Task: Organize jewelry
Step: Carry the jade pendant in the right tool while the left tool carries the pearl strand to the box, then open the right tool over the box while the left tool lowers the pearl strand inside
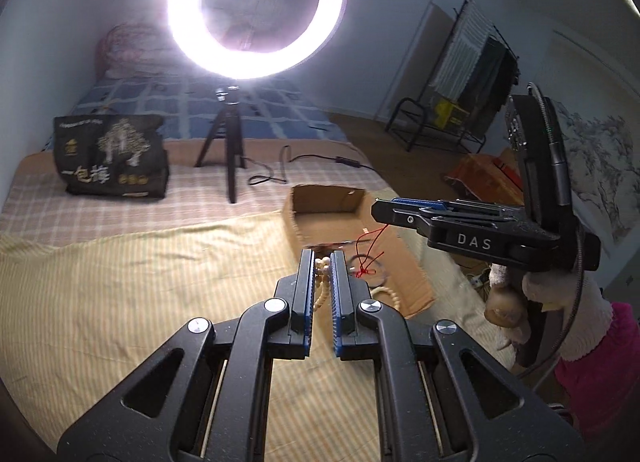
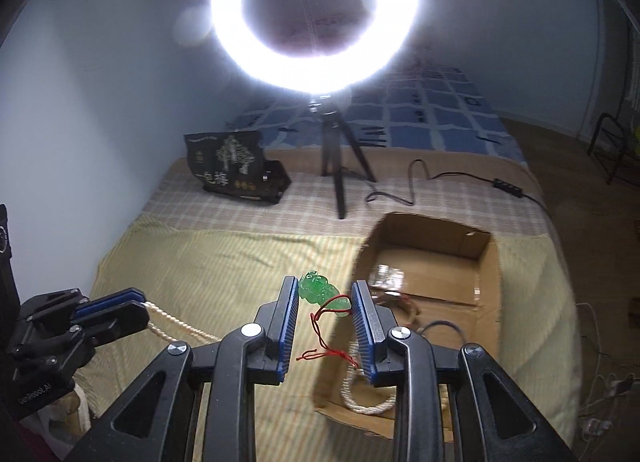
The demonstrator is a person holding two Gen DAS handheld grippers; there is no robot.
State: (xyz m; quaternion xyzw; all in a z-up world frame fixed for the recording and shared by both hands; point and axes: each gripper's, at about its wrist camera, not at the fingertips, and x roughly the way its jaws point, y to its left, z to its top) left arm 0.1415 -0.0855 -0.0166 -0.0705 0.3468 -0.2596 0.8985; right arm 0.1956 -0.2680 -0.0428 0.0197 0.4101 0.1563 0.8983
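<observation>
My left gripper [image 1: 323, 256] is shut on a cream bead strand [image 1: 322, 286] that hangs between its pads; from the right wrist view the gripper [image 2: 142, 304] shows at the left with the bead strand [image 2: 180, 322] trailing from it. My right gripper [image 2: 325, 286] is open, with a green jade pendant [image 2: 320, 290] on a red cord [image 2: 320, 326] between its fingers, above the edge of the cardboard box [image 2: 486, 258]. In the left wrist view the right gripper [image 1: 376, 208] hangs over the box [image 1: 296, 206], red cord [image 1: 370, 250] dangling. A bead bracelet [image 2: 366, 402] lies in the box.
A ring light on a tripod [image 1: 230, 150] stands on the bed behind the box, its cable [image 2: 420, 182] trailing right. A black snack bag [image 1: 112, 156] lies at the back left. A striped yellow cloth [image 1: 120, 294] covers the bed. A clothes rack [image 1: 472, 74] stands far right.
</observation>
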